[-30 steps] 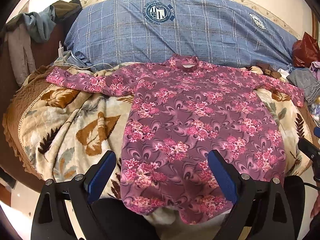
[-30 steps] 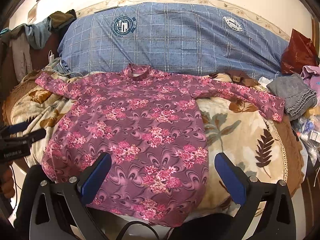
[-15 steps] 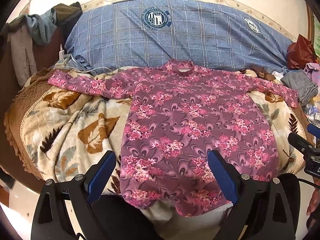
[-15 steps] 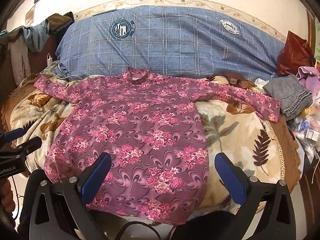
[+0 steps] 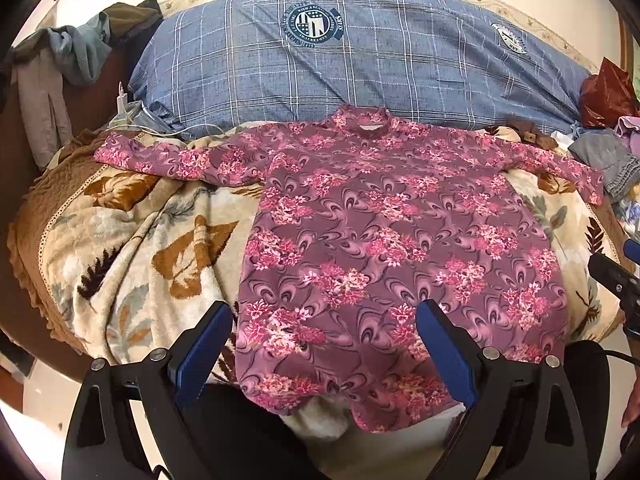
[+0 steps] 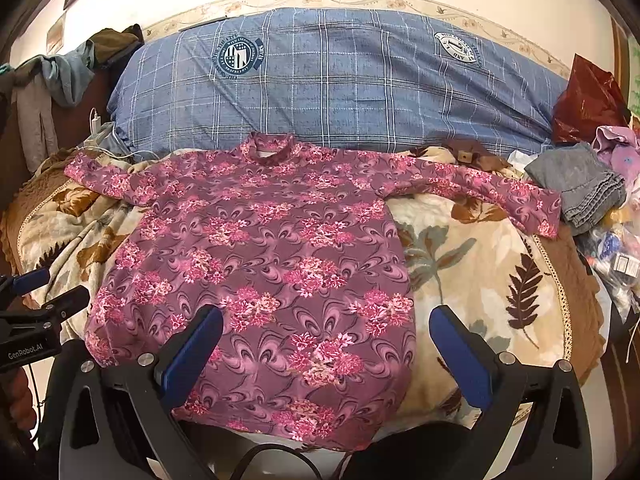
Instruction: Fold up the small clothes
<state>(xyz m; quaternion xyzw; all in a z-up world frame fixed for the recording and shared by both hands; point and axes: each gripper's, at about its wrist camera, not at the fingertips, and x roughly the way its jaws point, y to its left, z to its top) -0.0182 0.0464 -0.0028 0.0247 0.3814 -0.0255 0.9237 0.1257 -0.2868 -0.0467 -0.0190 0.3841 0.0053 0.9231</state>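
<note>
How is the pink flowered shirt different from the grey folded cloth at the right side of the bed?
The shirt lies spread flat, sleeves out; the grey cloth is folded into a stack. The shirt has a flower print; the grey cloth is plain. The shirt covers far more bed. Neither touches a gripper.

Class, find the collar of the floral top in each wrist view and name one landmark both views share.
Left wrist: the collar sits right of centre, upper half, against the blue pillow.
Right wrist: the collar sits left of centre, upper half.
Shared landmark: the round navy crest on the pillow, up and left of the collar.
</note>
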